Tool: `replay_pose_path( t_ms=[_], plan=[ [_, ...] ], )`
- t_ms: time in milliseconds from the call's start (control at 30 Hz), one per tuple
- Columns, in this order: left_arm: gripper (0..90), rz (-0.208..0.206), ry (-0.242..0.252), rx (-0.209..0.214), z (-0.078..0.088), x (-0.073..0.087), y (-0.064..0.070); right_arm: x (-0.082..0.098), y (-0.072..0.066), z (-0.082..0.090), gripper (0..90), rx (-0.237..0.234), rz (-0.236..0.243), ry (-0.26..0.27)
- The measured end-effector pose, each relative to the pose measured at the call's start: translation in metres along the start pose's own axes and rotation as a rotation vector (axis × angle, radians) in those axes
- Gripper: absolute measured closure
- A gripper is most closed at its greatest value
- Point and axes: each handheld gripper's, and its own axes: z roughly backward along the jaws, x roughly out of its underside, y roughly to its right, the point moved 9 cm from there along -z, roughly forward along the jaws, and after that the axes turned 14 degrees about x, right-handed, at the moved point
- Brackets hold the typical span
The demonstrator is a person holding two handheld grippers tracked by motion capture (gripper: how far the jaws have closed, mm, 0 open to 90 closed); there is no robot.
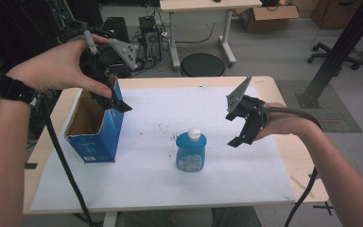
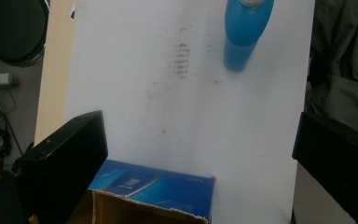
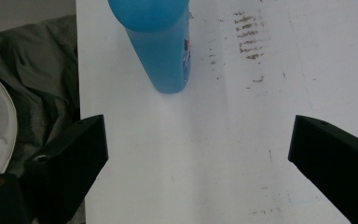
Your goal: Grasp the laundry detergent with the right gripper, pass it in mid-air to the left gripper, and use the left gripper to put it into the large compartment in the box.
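Right gripper (image 1: 235,128) approaching the blue detergent bottle (image 1: 191,151)
Bottle upright mid-counter (image 1: 264,189), beside the open blue carton (image 1: 97,127); both grippers' fingers wide, empty; left gripper (image 1: 116,101) over carton. Square fingers across the body before closing

With both forearms reaching in, the left tongs (image 1: 116,101) hung raised and tipped downward, jaws wide apart and gripping nothing, while the right tongs (image 1: 232,128) angled inward, lower, their 2 jaws likewise spread.
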Motion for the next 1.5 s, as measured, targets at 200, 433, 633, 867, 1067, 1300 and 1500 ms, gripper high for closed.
replay_pose_path(
  t_ms=[200,433,633,867,1067,1300,1500],
  plan=[
    [3.8,0.007,-0.003,-0.003,0.0,-0.001,0.001,-0.001,0.002,0.007,4.1,0.006,0.0,0.022],
    [3.8,0.013,-0.016,0.002,-0.003,-0.002,-0.001,-0.002,0.006,0.015,3.8,0.02,-0.009,0.067],
    [3.8,0.01,-0.019,0.002,-0.005,-0.004,-0.002,0.001,0.008,0.018,2.8,0.031,-0.028,0.098],
    [3.8,0.012,-0.021,0.006,-0.006,-0.005,0.0,0.001,0.01,0.019,2.6,0.043,-0.054,0.164],
    [3.8,0.011,-0.024,0.008,-0.008,-0.005,0.002,0.002,0.009,0.018,2.2,0.049,-0.07,0.216],
    [3.8,0.012,-0.022,0.008,-0.009,-0.005,0.002,0.001,0.007,0.013,1.9,0.052,-0.091,0.275],
    [3.8,0.014,-0.024,0.011,-0.011,-0.004,0.003,0.0,0.002,0.005,1.7,0.046,-0.116,0.349]
  ],
)
